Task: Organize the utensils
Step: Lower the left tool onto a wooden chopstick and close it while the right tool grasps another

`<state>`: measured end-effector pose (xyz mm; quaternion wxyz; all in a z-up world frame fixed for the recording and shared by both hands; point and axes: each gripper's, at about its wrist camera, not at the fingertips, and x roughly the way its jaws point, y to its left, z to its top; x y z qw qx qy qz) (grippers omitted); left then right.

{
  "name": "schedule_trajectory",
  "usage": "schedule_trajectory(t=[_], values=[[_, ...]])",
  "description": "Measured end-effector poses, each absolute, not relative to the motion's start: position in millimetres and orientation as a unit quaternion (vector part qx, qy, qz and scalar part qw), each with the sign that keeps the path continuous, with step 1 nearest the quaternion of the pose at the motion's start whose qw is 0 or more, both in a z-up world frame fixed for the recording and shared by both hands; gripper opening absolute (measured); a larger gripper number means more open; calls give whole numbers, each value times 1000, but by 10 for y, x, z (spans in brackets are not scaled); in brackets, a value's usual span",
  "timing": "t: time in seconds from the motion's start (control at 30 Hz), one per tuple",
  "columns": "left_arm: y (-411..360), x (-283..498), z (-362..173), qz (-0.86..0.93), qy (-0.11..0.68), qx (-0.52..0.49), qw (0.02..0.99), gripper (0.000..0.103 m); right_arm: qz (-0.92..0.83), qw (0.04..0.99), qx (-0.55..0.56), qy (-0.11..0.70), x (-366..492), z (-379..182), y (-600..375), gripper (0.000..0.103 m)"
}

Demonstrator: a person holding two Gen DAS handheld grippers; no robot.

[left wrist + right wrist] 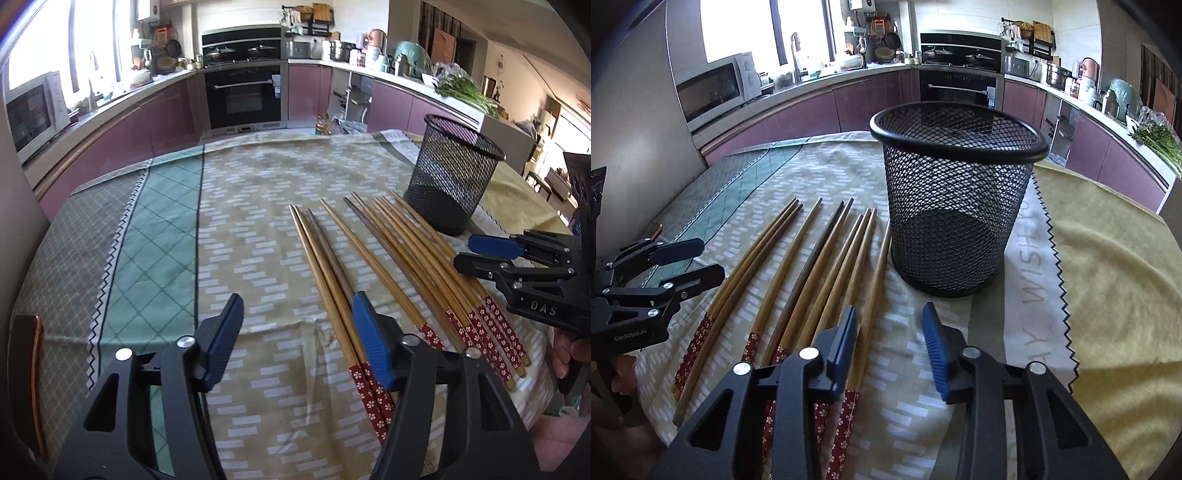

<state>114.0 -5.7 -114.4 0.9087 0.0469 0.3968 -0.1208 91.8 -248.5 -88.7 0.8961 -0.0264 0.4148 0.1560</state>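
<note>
The left claw (pixel 297 341) stands spread, its blue pads apart with nothing pinched between them; only patterned cloth shows in the gap. Its right pad (pixel 371 341) sits over the leftmost pair of chopsticks (pixel 332 291). The right claw (pixel 890 349) is also spread, narrower, with bare cloth in its gap; its left pad (pixel 844 350) hangs above the rightmost chopsticks and grips none that can be seen.

The chopsticks (pixel 812 266) lie in a loose fan on the bench (pixel 258 177), wooden, with red flower-printed ends toward the claws and tips pointing to 12 o'clock. At 1 o'clock from them stands a black mesh cup (pixel 955 199), upright and with nothing in it; the rightmost chopstick's tip lies just beside its base.

Writing: the right claw's body, seen from the left wrist at 3 o'clock, reads "DAS" (pixel 543 308). The left claw's body, seen from the right wrist at 9 o'clock, reads "GenRobot.AI" (pixel 629 336). A pale strip of cloth (pixel 1030 280) by the cup carries large letters, "WISH" among them, the rest cut off.

Further out, a purple-fronted kitchen counter (pixel 166 107) curves round from 9 to 2 o'clock, bearing a microwave (pixel 33 114), with a black oven (pixel 243 96) at 12 o'clock and a bunch of greens (pixel 467 90) at 2 o'clock.
</note>
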Motion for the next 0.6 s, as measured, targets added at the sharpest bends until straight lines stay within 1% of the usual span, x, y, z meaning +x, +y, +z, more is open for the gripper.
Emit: schedule_trajectory(t=[0.13, 0.17, 0.23, 0.43, 0.6], values=[[-131, 1170, -1175, -133, 413, 50, 899, 52, 154, 894, -30, 420, 945, -905, -2465, 32], [-130, 1185, -1177, -139, 416, 44, 897, 47, 154, 894, -34, 420, 948, -909, -2448, 32], [-127, 1219, -1175, -149, 422, 34, 893, 42, 155, 893, -36, 420, 959, -918, -2420, 31], [-14, 1271, -1175, -173, 430, -12, 886, 41, 162, 892, -23, 422, 988, -918, -2445, 31], [21, 1307, -1188, -162, 435, -8, 886, 37, 165, 891, -22, 422, 996, -918, -2456, 32]])
